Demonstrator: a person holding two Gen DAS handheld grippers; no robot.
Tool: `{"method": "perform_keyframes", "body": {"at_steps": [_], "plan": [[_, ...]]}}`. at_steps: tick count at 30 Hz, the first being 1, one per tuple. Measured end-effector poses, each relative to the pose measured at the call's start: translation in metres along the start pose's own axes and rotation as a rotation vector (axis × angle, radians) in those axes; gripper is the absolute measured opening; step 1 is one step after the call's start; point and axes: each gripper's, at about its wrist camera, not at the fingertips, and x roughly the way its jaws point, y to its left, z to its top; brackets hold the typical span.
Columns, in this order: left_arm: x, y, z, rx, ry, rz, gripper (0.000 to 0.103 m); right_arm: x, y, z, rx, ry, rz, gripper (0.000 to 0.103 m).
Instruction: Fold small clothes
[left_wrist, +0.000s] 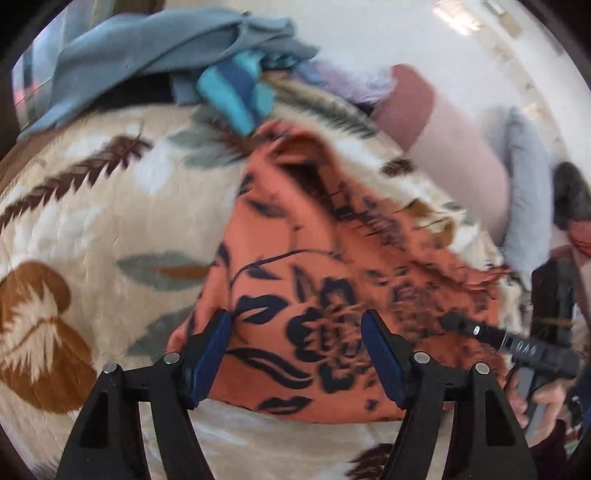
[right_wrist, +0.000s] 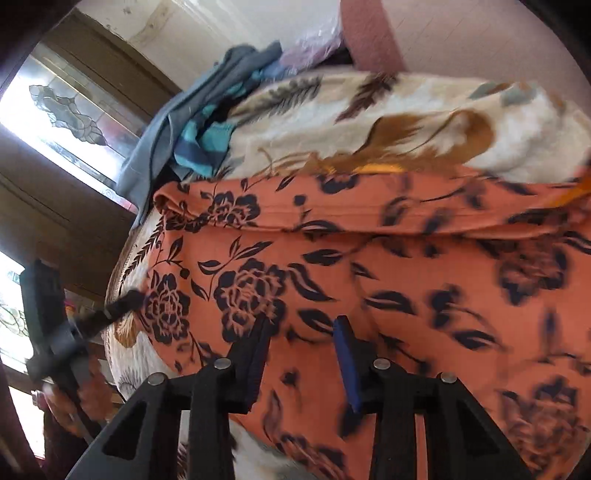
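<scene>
An orange garment with a dark floral print (left_wrist: 314, 266) lies on a cream leaf-patterned blanket (left_wrist: 92, 206). My left gripper (left_wrist: 295, 325) is open, its blue-padded fingers spread over the garment's near edge. My right gripper shows at the right of the left wrist view (left_wrist: 448, 320), at the garment's right edge. In the right wrist view the garment (right_wrist: 369, 266) fills the middle, folded over along its far edge. My right gripper (right_wrist: 304, 328) is open just above it. The left gripper shows at the left of that view (right_wrist: 133, 297), its tip at the garment's left edge.
A pile of grey-blue and teal striped clothes (left_wrist: 177, 48) sits at the blanket's far end, also in the right wrist view (right_wrist: 192, 147). Pink and grey cushions (left_wrist: 461, 158) lie to the right. A stained-glass window (right_wrist: 66, 110) is at the left.
</scene>
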Motion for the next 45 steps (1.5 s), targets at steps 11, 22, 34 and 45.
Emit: {"method": "perform_keyframes", "body": {"at_steps": [11,22,34,45], "plan": [[0.007,0.002,0.001,0.038,0.024,-0.002,0.07,0.004,-0.046,0.124,0.206,-0.32,-0.209,0.036],[-0.001,0.005,-0.009,0.036,0.006,0.101,0.07,-0.086,-0.089,-0.041,0.094,-0.188,-0.345,0.036],[-0.056,0.0,-0.043,0.017,-0.016,0.174,0.077,-0.125,-0.067,-0.123,0.069,-0.238,-0.317,0.038],[-0.01,-0.008,-0.03,0.013,0.132,0.356,0.085,-0.143,-0.066,-0.152,0.15,-0.164,-0.285,0.039]]}}
